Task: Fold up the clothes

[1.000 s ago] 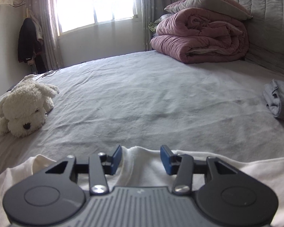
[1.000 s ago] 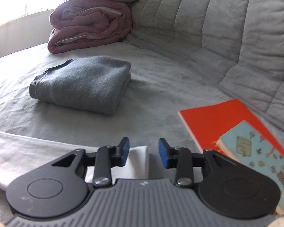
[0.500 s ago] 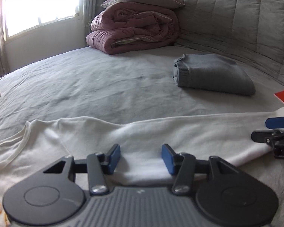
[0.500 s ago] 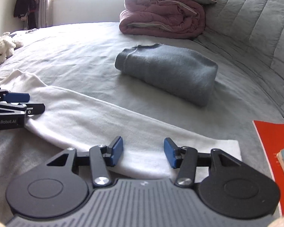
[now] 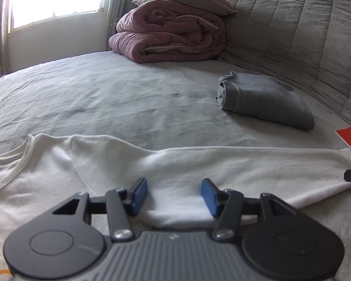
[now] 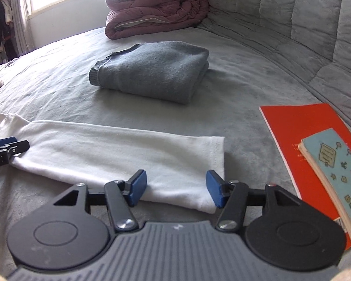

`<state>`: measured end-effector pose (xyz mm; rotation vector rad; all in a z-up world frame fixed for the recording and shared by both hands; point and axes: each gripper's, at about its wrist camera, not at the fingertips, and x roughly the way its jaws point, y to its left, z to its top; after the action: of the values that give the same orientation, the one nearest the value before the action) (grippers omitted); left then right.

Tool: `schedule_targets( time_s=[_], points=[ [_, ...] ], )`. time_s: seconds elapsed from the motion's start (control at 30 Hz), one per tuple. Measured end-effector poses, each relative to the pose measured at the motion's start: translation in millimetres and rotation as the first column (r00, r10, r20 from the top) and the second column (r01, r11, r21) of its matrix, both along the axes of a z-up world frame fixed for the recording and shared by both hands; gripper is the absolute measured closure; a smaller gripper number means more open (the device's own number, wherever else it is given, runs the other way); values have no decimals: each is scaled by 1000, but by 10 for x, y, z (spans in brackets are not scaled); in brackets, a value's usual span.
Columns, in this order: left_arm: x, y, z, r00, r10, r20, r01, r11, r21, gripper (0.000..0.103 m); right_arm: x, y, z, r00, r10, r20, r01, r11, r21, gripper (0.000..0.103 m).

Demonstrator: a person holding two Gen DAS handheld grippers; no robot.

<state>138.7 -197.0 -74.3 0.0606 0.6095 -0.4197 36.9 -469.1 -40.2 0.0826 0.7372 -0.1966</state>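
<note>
The white shirt lies flat on the bed, with its sleeve stretched sideways. The left tongs are wide open, the sleeve's folded edge between the blue pads, nothing gripped. The right tongs are also wide open over the cuff end of the sleeve. A folded grey sweater lies further back.

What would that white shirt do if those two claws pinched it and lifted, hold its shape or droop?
Probably droop: the white shirt lies flat and limp on the bed, following its wrinkles. It looks thin, so likely light. The right gripper and left gripper are open at its folded edge; cloth between them would probably sag.
</note>
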Motion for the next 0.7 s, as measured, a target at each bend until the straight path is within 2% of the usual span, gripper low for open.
schedule_targets(
  time_s=[0.2,0.3,0.33,0.5,0.7],
  points=[
    [-145,85,116,999,35,-6,-35,999,2,42,-28,252,290,999,19,46,-18,999,-26,39],
    [-313,268,180,999,39,-5,-39,999,-36,39,-17,349,398,998,35,61,-34,999,-18,36],
    [-364,332,196,999,50,-6,-50,998,-42,35,-8,388,419,997,41,62,-40,999,-14,36],
    [-595,717,233,993,113,-15,-114,990,-86,33,36,582,516,995,69,65,-70,998,8,35],
    [-896,1165,199,988,149,-26,-150,987,-62,32,90,848,633,991,110,73,-113,993,35,32]
  ],
)
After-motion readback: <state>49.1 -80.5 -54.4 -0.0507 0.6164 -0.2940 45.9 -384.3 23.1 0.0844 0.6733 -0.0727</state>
